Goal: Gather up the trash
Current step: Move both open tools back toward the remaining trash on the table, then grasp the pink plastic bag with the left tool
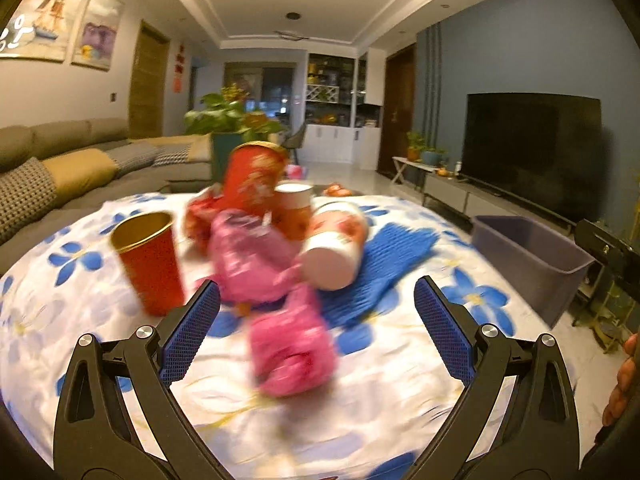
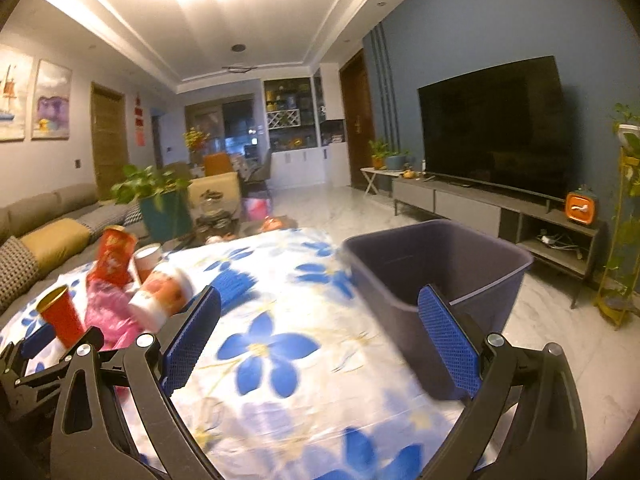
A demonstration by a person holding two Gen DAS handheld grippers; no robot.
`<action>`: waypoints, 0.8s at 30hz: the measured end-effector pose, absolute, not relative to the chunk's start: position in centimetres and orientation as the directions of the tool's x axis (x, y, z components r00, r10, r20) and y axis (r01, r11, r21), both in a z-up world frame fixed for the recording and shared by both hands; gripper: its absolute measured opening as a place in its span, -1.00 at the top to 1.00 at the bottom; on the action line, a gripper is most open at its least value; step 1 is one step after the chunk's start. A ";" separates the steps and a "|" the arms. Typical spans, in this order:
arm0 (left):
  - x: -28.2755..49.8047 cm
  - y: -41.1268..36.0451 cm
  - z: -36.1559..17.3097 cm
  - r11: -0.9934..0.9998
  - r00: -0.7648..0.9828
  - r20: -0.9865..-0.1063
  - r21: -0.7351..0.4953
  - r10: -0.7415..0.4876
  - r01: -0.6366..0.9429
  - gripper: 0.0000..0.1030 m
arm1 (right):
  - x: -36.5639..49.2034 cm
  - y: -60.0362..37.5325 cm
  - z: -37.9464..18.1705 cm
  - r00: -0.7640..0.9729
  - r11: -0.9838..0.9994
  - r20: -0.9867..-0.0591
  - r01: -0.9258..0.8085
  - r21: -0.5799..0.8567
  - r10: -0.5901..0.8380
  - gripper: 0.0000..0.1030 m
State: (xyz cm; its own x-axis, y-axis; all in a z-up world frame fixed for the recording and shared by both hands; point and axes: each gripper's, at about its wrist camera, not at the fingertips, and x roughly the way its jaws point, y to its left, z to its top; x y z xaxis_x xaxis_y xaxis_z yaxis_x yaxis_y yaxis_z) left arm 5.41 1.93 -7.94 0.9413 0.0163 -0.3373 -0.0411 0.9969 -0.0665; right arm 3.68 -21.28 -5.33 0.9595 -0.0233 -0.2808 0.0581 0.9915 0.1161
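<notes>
**Operator:** Two claws are in view. State each.

**Technician:** Left claw (image 1: 316, 320): blue ribbed pads spread wide, nothing between them. It hangs over the counter with the white cloth printed in blue flowers (image 1: 400, 400). Right claw (image 2: 320, 328): pads likewise wide apart and empty.

**Operator:** Location of the trash?

**Technician:** Clustered on the counter ahead of the left claw. Nearest is a crumpled pink plastic wrapper (image 1: 292, 356), just beyond the pads and heavily motion-blurred; its outline is unreliable. A second pink crumpled bag (image 1: 248, 260) lies behind it. A red paper cup with a gold inside (image 1: 150, 260) stands upright to the left. A white cup with an orange-red print (image 1: 336, 248) lies on its side, resting on a flat blue ribbed mat (image 1: 384, 276). Behind these a tall red cylindrical can (image 1: 252, 176) leans, with a small white-rimmed cup (image 1: 294, 200) beside it. Labels are illegible.

**Operator:** The receptacle?

**Technician:** A dark grey rectangular plastic bin (image 2: 440, 264) stands at the counter's right edge. The right claw's right pad covers part of its near wall; the bin's floor is too dark to make out. In the left wrist view the bin's lower part is cut off by the counter.

**Operator:** Other obstructions?

**Technician:** A bare hand (image 1: 622, 380) is cropped by the right frame edge.
</notes>
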 end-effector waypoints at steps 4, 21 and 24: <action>4.7 4.0 -8.5 0.995 0.938 -0.343 -0.072 0.043 -0.071 -0.86 | 3.8 -18.8 -6.4 0.954 0.994 -0.300 0.018 0.112 0.016 -0.85; 8.6 4.8 -11.6 0.996 0.880 -0.473 -0.084 -0.044 0.005 -0.35 | 4.8 -14.7 -7.9 0.938 0.996 -0.337 -0.060 0.062 0.078 -0.85; 8.8 5.0 -12.1 0.995 0.865 -0.496 -0.095 -0.071 0.028 0.03 | 5.2 -14.2 -8.2 0.936 0.996 -0.343 -0.063 0.061 0.080 -0.85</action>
State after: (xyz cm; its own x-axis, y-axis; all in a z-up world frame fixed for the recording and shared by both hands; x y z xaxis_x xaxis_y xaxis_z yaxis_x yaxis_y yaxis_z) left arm 8.80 5.02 -12.12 0.8652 -0.0714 -0.4963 0.0275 0.9951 -0.0952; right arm 5.24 -14.18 -8.17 0.9358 0.0803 -0.3434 -0.0631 0.9961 0.0611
